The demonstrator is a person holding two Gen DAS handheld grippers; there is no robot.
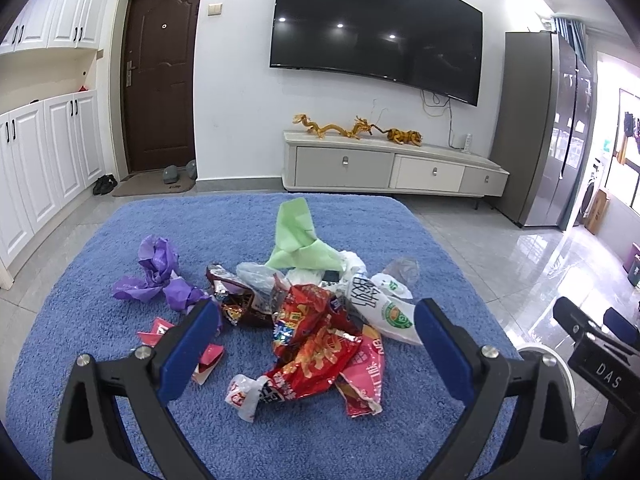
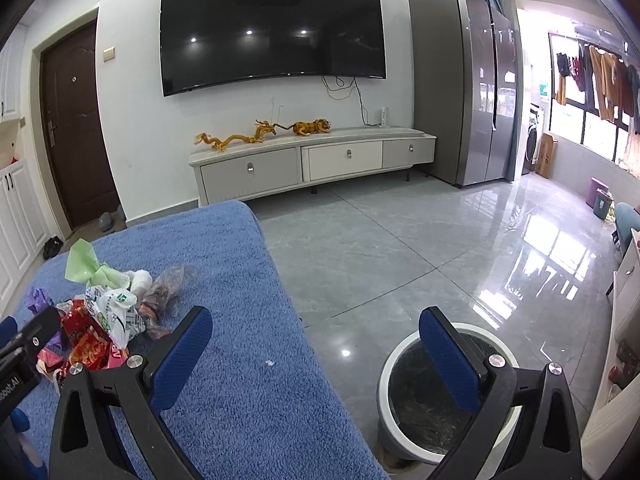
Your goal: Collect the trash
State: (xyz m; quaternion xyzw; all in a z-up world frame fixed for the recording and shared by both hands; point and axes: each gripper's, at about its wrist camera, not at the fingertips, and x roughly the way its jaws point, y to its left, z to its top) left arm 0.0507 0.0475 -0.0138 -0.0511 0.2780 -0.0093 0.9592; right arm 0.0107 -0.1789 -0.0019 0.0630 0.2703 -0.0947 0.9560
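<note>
White walls, a wall-mounted television [image 1: 376, 28] and a low cabinet [image 1: 392, 168] fill the far side of the room. Nearer, a blue fleece-covered surface [image 1: 100, 280] carries a trash pile [image 1: 316, 320]: a green bag [image 1: 298, 240] at the far end, a purple bag [image 1: 160, 272] to the left, a white printed bag [image 1: 384, 304] on the right and a red snack wrapper [image 1: 316, 344] nearest. On the floor to the right of the surface stands a bin [image 2: 384, 376] with a white rim. The left claw [image 1: 316, 312] is spread wide and empty, the red snack wrapper between its fingers. The right claw [image 2: 316, 324] is likewise wide and empty, over the surface's right edge, the pile off to its left
</note>
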